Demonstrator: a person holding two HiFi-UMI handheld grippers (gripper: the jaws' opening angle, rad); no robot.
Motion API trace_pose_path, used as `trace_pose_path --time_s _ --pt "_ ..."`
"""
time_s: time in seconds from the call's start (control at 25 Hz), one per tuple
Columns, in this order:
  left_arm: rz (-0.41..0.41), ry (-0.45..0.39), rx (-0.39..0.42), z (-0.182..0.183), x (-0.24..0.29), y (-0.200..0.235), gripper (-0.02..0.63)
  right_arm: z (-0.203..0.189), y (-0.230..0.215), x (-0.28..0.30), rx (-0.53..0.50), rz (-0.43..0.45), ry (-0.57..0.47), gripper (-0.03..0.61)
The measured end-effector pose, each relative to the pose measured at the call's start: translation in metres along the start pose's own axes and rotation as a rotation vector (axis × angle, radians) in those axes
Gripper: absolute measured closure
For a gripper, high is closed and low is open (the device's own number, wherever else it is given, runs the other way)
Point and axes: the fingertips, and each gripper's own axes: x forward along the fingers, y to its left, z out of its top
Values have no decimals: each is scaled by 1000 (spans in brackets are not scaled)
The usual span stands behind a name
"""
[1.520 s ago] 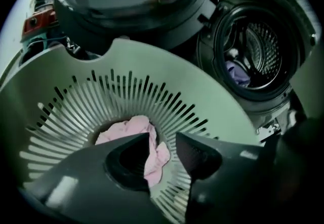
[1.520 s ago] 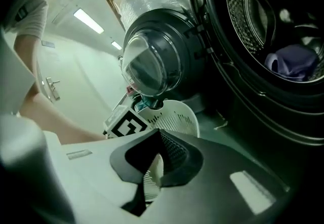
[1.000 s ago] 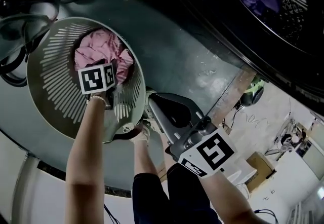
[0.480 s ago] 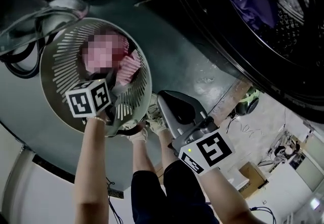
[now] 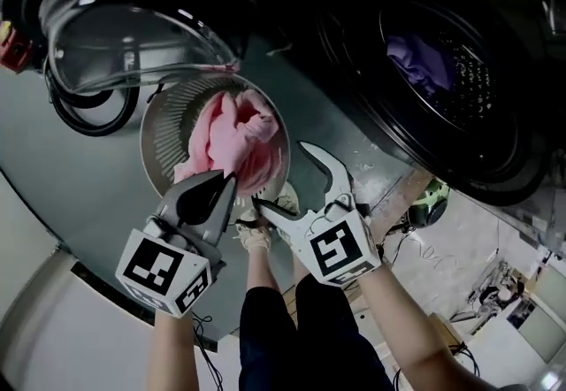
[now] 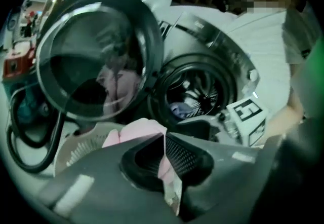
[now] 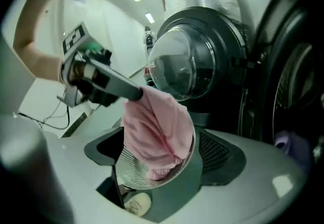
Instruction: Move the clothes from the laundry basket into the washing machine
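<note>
Head view: my left claw point(image 5: 228, 179) clenches the pink garment point(image 5: 234, 137), which hangs into the laundry basket point(image 5: 157, 146); my right claw point(image 5: 283, 175) has just been opening, gripping nothing.
Left gripper view: only a thin fold is pinched.
Right gripper view: I judge it may slip or drag the basket.

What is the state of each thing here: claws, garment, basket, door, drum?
Left claw: shut on the pink garment.
Right claw: open, jaws just opened, gripping nothing.
Pink garment: hanging from the left claw, lower end in the basket.
Basket: standing on the floor.
Door: wide open.
Drum: holds a purple garment.
</note>
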Motion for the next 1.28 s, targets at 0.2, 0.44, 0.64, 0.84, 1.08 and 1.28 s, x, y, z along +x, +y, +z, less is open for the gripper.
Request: trace_pose_path --time_s 0.2,0.44,0.64,0.84,1.08,1.28 --pt "-91 -115 98 66 -35 -43 594 42 -11 -1 4 13 -52 64" --pt "-135 -127 155 82 -57 -66 595 71 -7 5 -33 62 -79 84" --pt "-103 -113 165 73 -67 -62 595 64 11 18 47 209 -84 233" --pt "-101 -152 114 70 -66 -57 594 57 25 3 66 202 -63 495" --pt "-98 -215 65 88 -54 -62 594 71 8 -47 152 97 -137 521" --pt "-112 -163 273 104 -38 -85 577 105 -15 -106 218 18 -227 522"
